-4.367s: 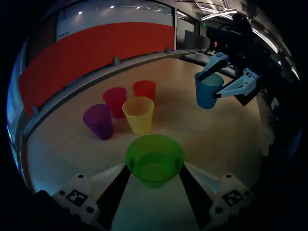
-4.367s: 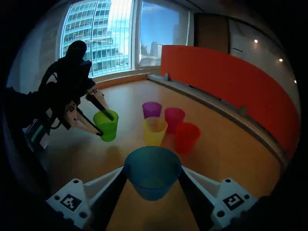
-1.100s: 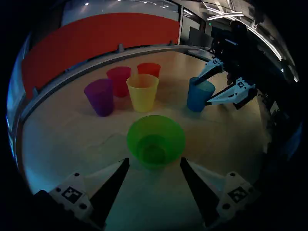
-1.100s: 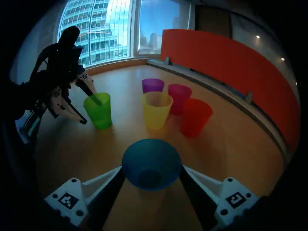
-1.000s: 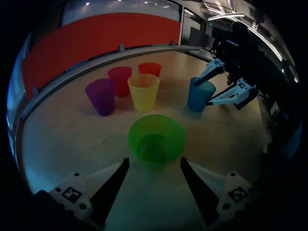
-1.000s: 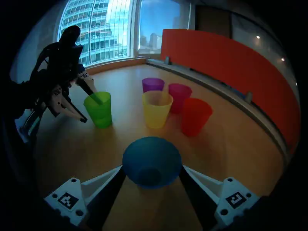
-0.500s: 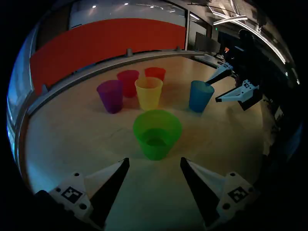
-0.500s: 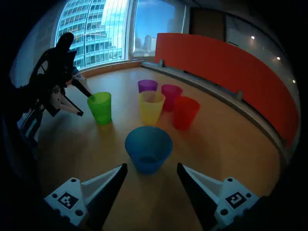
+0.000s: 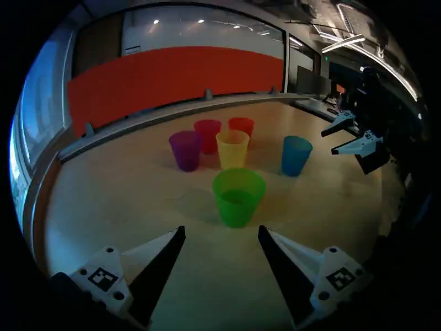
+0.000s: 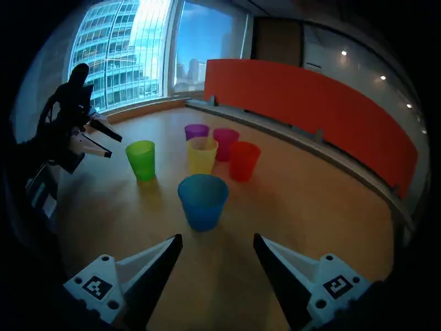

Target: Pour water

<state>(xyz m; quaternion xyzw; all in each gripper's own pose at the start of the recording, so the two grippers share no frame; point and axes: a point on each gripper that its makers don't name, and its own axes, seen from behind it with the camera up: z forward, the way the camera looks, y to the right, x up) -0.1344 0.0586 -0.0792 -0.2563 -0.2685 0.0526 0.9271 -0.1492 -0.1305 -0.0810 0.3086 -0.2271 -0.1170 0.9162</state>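
In the left gripper view a green cup (image 9: 238,196) stands upright on the wooden table, a short way beyond my open left gripper (image 9: 220,238). The blue cup (image 9: 296,155) stands farther right, with the right gripper (image 9: 346,134) open beside it and apart from it. In the right gripper view the blue cup (image 10: 202,201) stands upright just ahead of my open right gripper (image 10: 216,244). The green cup (image 10: 141,159) is at the left, and the left gripper (image 10: 98,137) hangs open to its left, held by a person in dark clothes.
Purple (image 9: 186,150), pink (image 9: 207,135), yellow (image 9: 232,148) and red (image 9: 241,126) cups stand clustered behind the green one. A raised ledge (image 9: 165,112) and red wall (image 9: 176,74) border the far side. Large windows (image 10: 127,55) lie beyond the table in the right gripper view.
Both grippers set their cups down on the table, let go and opened. Each has since drawn back, so the cups now stand farther from the fingers.
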